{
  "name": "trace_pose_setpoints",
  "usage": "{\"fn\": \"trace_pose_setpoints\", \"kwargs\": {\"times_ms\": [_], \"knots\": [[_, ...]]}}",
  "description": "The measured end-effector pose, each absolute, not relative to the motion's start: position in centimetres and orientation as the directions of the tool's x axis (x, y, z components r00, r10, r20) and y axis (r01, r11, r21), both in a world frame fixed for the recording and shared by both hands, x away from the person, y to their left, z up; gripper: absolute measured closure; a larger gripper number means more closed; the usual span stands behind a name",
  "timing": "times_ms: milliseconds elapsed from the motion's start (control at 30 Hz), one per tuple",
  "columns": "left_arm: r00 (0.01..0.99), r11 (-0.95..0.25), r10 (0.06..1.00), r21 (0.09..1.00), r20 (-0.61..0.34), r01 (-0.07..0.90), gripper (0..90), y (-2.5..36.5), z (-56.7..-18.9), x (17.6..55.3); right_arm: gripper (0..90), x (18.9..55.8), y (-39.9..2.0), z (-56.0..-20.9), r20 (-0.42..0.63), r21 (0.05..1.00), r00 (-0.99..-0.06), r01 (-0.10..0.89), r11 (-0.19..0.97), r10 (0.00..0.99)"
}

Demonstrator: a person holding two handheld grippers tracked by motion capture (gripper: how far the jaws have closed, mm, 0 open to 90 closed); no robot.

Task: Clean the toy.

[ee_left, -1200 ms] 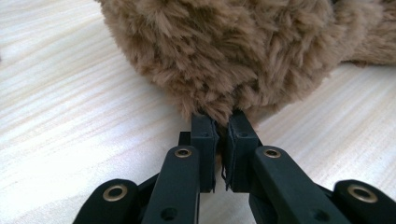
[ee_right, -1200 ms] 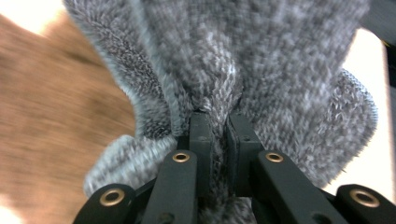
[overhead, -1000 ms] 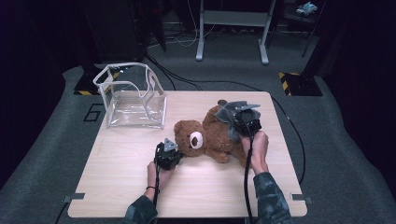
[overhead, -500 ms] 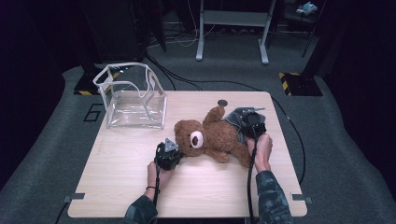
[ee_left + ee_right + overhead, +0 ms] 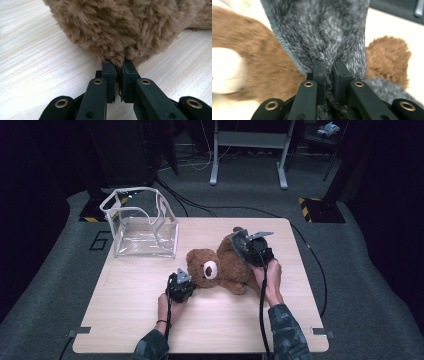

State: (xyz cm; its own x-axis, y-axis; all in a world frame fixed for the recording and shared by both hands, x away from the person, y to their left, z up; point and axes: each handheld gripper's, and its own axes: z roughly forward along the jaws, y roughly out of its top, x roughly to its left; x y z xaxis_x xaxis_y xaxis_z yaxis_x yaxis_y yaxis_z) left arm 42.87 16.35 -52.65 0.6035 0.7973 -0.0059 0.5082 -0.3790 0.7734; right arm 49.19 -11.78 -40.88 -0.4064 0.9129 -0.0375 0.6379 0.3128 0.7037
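Note:
A brown teddy bear (image 5: pixel 220 267) lies on its back on the light wooden table (image 5: pixel 130 320), its head toward my left gripper (image 5: pixel 186 279). The left gripper view has that gripper (image 5: pixel 117 67) shut on a tuft of the bear's fur (image 5: pixel 117 27) low on the tabletop. My right gripper (image 5: pixel 246 244) is over the bear's far end, shut on a grey knitted cloth (image 5: pixel 238 236). From the right gripper view, the grey knit (image 5: pixel 322 27) is bunched between the shut jaws of the right gripper (image 5: pixel 329 66), with the bear (image 5: pixel 257 57) behind it.
A clear plastic box (image 5: pixel 142 222) with a white rim stands open at the table's back left. Cables trail from both grippers off the near edge. Beyond the table are grey floor and a metal stand (image 5: pixel 247 150).
My right gripper has shifted slightly with the grey knit in it, and the bear's body has shifted a little with it. The left gripper has kept still on the fur.

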Motion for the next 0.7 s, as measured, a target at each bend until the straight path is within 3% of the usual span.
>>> {"fn": "trace_pose_setpoints", "kwargs": {"times_ms": [67, 367, 567, 633, 700], "knots": [[0.608, -0.381, 0.794, 0.773, -0.007, 0.507, 83.9, 16.3, -52.7, 42.9, 82.7, 50.0, -13.0, -41.9, -0.004, 0.701, -0.37, 0.662, 0.266, 0.929], [0.602, -0.365, 0.798, 0.778, -0.021, 0.512, 83.8, 16.4, -52.7, 42.9, 82.6, 50.6, -17.4, -44.4, -0.03, 0.623, -0.244, 0.754, 0.209, 0.969], [0.605, -0.377, 0.796, 0.774, -0.011, 0.509, 83.8, 16.4, -52.7, 42.9, 82.6, 48.1, -15.7, -40.8, 0.019, 0.73, -0.341, 0.647, 0.22, 0.94], [0.6, -0.376, 0.8, 0.776, -0.004, 0.506, 83.8, 16.3, -52.7, 42.9, 82.7, 47.8, -13.8, -40.1, 0.015, 0.738, -0.402, 0.622, 0.261, 0.915], [0.6, -0.376, 0.8, 0.773, -0.007, 0.51, 83.7, 16.3, -52.7, 42.8, 82.8, 48.9, -12.8, -41.2, -0.026, 0.692, -0.392, 0.657, 0.3, 0.919]]}}
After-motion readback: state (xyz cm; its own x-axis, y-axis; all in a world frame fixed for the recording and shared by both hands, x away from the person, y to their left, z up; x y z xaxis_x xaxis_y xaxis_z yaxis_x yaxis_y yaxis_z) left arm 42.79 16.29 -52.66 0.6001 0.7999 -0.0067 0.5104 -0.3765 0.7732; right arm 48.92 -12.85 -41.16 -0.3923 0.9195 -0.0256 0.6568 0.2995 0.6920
